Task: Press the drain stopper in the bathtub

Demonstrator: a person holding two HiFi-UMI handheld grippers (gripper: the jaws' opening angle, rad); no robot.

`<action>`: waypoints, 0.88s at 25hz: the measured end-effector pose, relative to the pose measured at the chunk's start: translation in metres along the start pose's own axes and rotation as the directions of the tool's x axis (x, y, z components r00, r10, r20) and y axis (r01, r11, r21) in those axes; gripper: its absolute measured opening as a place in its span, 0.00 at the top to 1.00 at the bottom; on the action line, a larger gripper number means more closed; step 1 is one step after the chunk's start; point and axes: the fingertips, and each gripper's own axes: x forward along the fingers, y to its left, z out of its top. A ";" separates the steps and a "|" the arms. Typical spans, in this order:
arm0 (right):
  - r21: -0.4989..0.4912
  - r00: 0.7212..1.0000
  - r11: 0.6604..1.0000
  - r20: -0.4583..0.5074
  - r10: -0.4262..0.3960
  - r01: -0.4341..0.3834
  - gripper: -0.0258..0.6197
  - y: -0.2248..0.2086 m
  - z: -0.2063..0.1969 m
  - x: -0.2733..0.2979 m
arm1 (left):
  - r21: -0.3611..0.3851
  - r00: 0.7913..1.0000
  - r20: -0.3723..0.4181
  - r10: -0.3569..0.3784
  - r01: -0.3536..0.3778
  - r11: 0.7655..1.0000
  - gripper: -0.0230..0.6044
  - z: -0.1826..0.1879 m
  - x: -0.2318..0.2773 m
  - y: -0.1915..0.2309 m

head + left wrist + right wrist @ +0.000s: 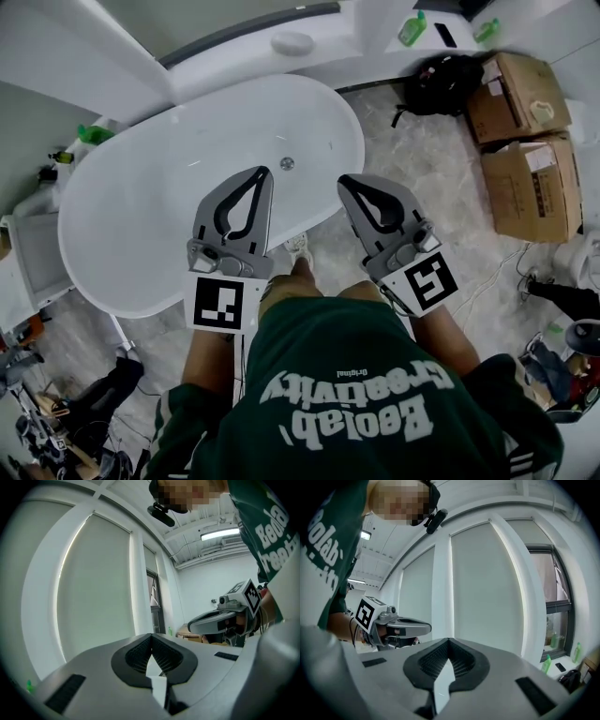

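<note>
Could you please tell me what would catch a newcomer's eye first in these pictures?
The white oval bathtub fills the head view's middle, its round drain stopper inside. Over its near rim the left gripper and right gripper hover side by side, both shut, empty.

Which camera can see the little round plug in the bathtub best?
The head view. It looks down into the white bathtub, where the drain stopper shows as a small round grey disc on the bottom. The left gripper view and the right gripper view face the windows, so neither shows the stopper.
</note>
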 end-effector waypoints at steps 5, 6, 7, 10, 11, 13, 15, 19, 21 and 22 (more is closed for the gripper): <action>-0.005 1.000 1.000 -0.021 -0.004 0.004 0.94 -0.014 -0.004 0.027 | 0.006 1.000 -0.012 -0.026 0.026 1.000 0.96 -0.007 0.017 0.020; -0.008 1.000 1.000 -0.024 -0.005 0.004 0.94 -0.016 -0.004 0.033 | 0.006 0.999 -0.012 -0.030 0.030 1.000 0.96 -0.008 0.019 0.024; -0.010 1.000 1.000 -0.026 -0.006 0.006 0.94 -0.018 -0.004 0.037 | 0.004 0.999 -0.010 -0.032 0.033 0.999 0.96 -0.009 0.022 0.028; -0.015 0.999 1.000 -0.033 -0.003 0.002 0.94 -0.020 -0.006 0.048 | -0.012 0.999 -0.008 -0.033 0.033 0.999 0.96 -0.014 0.027 0.039; -0.017 0.999 1.000 -0.038 0.001 -0.002 0.94 -0.020 -0.008 0.052 | -0.018 0.999 -0.010 -0.033 0.033 0.999 0.96 -0.017 0.028 0.043; -0.018 0.999 1.000 -0.049 0.007 -0.008 0.94 -0.019 -0.013 0.060 | -0.027 0.999 -0.016 -0.034 0.033 0.999 0.96 -0.022 0.031 0.050; -0.014 0.998 1.000 -0.063 0.009 -0.010 0.94 -0.018 -0.020 0.068 | -0.034 0.999 -0.020 -0.035 0.034 0.999 0.96 -0.028 0.033 0.057; -0.010 0.996 1.000 -0.087 0.013 -0.014 0.94 -0.013 -0.029 0.078 | -0.052 0.999 -0.035 -0.028 0.026 0.998 0.95 -0.040 0.035 0.071; -0.007 0.995 1.000 -0.095 0.008 -0.009 0.94 -0.015 -0.032 0.082 | -0.057 0.999 -0.039 -0.021 0.018 0.998 0.95 -0.043 0.037 0.081; -0.009 0.995 1.000 -0.096 0.005 -0.006 0.94 -0.016 -0.032 0.084 | -0.056 0.999 -0.037 -0.016 0.014 0.998 0.96 -0.044 0.038 0.085</action>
